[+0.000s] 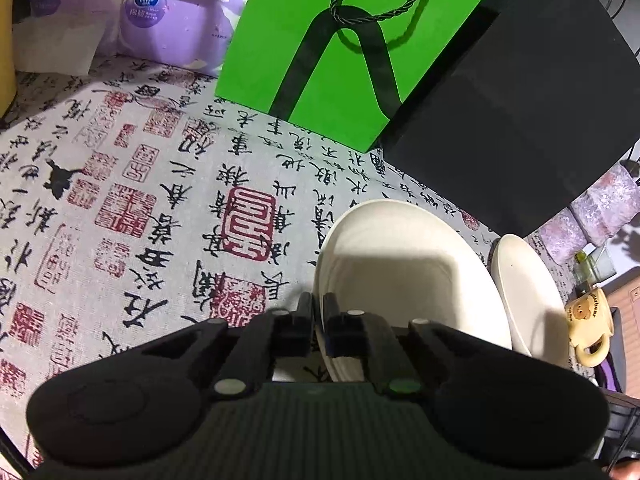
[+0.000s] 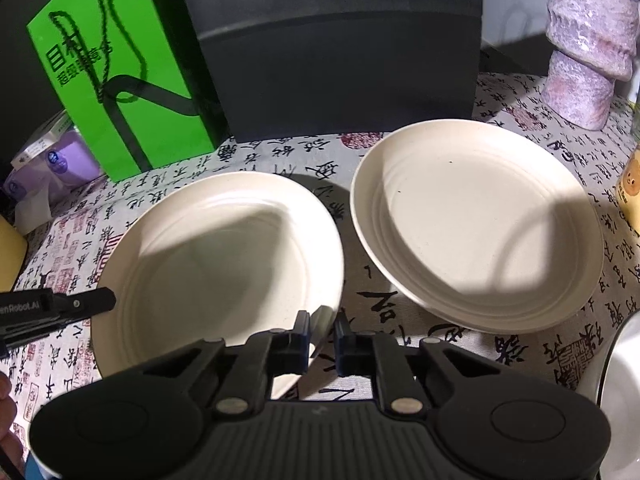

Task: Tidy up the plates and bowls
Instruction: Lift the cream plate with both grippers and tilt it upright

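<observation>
The left gripper (image 1: 318,308) pinches the near plate's (image 2: 216,248) left rim. The right gripper (image 2: 322,322) pinches its right rim. A second plate (image 2: 476,224) lies on the desk (image 1: 160,200) beyond, right of the right gripper.

two black handheld grippers, matching build

left gripper (image 1: 318,308) and right gripper (image 2: 322,326): matte black plastic, ribbed centre block, rounded lobes each side with a round disc outline, angled linkage arms, pale round pivot caps, one green on the left unit; slim black fingers (image 2: 302,322); white "enrobot.ai" lettering on the left one's side
</observation>
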The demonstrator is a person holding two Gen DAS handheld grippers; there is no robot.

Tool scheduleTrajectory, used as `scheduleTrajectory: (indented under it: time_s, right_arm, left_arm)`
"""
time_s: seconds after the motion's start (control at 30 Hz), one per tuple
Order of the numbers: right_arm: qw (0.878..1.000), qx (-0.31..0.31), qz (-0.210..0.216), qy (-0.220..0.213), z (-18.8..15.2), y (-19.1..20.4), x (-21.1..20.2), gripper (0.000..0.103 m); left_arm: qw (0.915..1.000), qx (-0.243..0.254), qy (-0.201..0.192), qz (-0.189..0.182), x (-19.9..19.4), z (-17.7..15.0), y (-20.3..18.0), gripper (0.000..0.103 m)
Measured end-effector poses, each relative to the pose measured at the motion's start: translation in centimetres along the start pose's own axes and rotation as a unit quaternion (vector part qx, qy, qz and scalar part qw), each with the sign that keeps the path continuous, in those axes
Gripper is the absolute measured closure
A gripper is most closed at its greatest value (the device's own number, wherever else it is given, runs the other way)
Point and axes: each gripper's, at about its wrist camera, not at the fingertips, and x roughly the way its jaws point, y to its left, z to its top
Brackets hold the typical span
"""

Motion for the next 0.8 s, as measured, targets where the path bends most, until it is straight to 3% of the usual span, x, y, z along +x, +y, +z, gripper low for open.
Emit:
scheduleTrajectory:
  time_s: [0.33, 0.8]
  right_arm:
    - [0.999, -0.022, 0.002, -0.049, 0.0, 0.8, -1.5, 0.091]
    - [0.993, -0.021, 0.039, -0.111, 0.3, 0.7, -5.7, 0.091]
  left_arm:
    - [0.9985, 0.03, -0.044, 0.012, -1.8, 0.0, -1.1, 0.097]
    - [0.9923, 0.051, -0.112, 0.018, -6.4, 0.0, -3.3, 0.097]
